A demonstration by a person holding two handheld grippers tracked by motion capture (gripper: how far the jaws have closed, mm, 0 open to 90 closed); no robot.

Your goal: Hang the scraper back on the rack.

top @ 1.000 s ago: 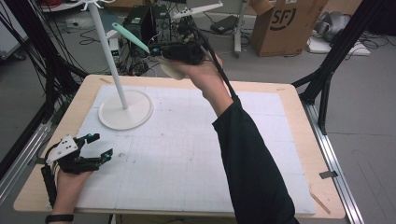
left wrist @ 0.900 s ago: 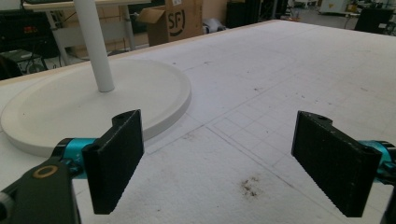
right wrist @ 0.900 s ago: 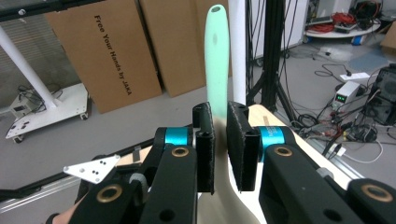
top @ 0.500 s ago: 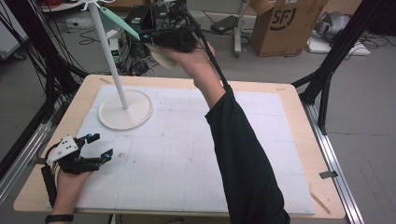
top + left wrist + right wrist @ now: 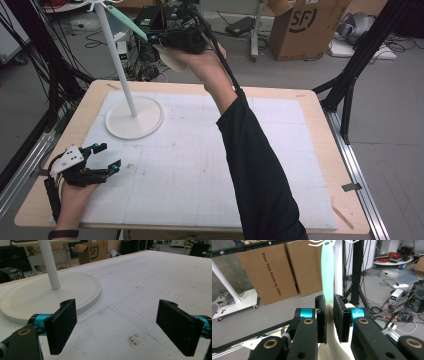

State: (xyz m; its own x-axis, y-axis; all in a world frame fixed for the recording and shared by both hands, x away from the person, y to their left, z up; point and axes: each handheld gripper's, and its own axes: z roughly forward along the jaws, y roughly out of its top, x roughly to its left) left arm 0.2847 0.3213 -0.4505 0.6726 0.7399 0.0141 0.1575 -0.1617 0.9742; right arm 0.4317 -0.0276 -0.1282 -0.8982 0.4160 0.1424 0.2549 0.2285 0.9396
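Note:
A white stand rises from a round base (image 5: 134,117) at the table's far left, its pole (image 5: 117,65) ending in wire hooks (image 5: 322,243). My right gripper (image 5: 159,41) is held high beyond the far edge, shut on a utensil with a mint-green handle (image 5: 127,22) and a cream head (image 5: 172,59). In the right gripper view the jaws (image 5: 330,317) pinch the handle (image 5: 327,272), whose tip reaches the hooks. My left gripper (image 5: 108,156) rests open at the front left, nothing between its jaws (image 5: 117,327), facing the base (image 5: 37,293).
A white gridded mat (image 5: 200,165) covers the wooden table. Beyond the far edge stand a cardboard box (image 5: 305,25), electronics and loose cables. A black frame leg (image 5: 350,85) stands by the right far corner.
My right gripper has risen and moved left toward the stand's top, carrying the utensil. The left gripper has stayed where it was.

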